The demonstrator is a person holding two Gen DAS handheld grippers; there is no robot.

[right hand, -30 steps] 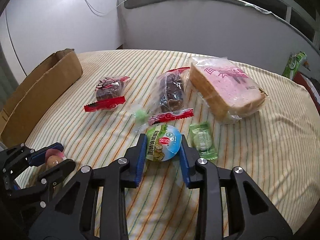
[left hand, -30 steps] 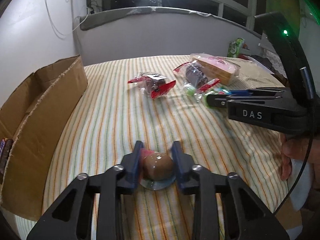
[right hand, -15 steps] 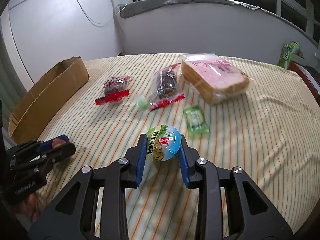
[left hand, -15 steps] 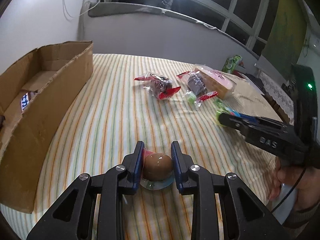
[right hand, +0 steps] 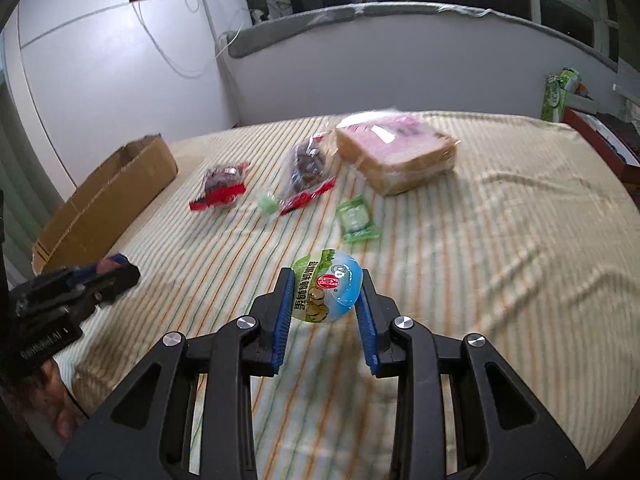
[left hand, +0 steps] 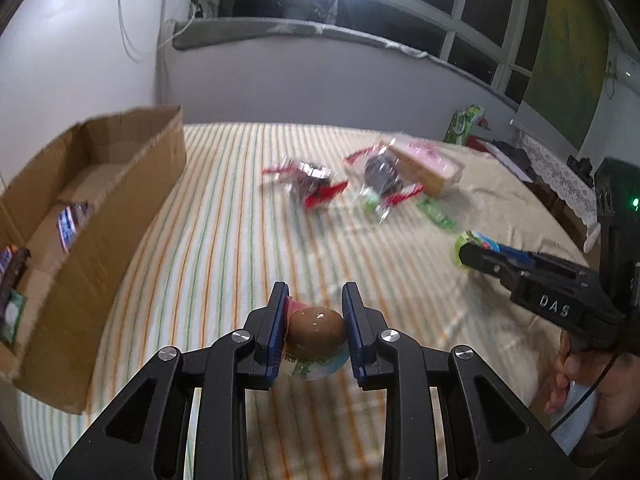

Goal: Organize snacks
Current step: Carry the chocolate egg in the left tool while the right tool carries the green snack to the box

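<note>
Gripping a brown egg snack pack (left hand: 317,326), the left gripper (left hand: 313,316) has its blue-padded fingers (left hand: 279,322) pressed against both sides of the round package, held above the striped cloth (left hand: 224,216) that covers the surface. A pink edge of the wrapper shows against the left pad, and the printed lid faces down.

The right gripper (right hand: 325,294) is likewise closed on a second egg snack pack (right hand: 327,291), whose green-and-blue printed lid faces the camera; its fingers (right hand: 283,316) clamp the pack's sides and it hangs clear of the cloth. In the left wrist view this gripper reaches in from the right, with the pack's green edge at its tip.

To the left stands an open cardboard box (left hand: 120,196), its long wall running from near to far. Several wrapped bars (left hand: 72,220) lie inside against its left side, though blur hides their labels.

Farther across the cloth the other snacks lie loose. A small dark cake in a red-edged wrapper (right hand: 222,184) is the nearest of them to the box. Right of it lies a longer dark pastry in a clear bag (right hand: 308,168), with a small green candy (right hand: 267,203) just beside its near end. A bagged slab of sliced bread with a pink label (right hand: 396,152) sits farthest right, and a flat green sachet (right hand: 356,220) lies near it, toward the camera. A green packet (right hand: 560,92) stands at the far right beyond the cloth.
</note>
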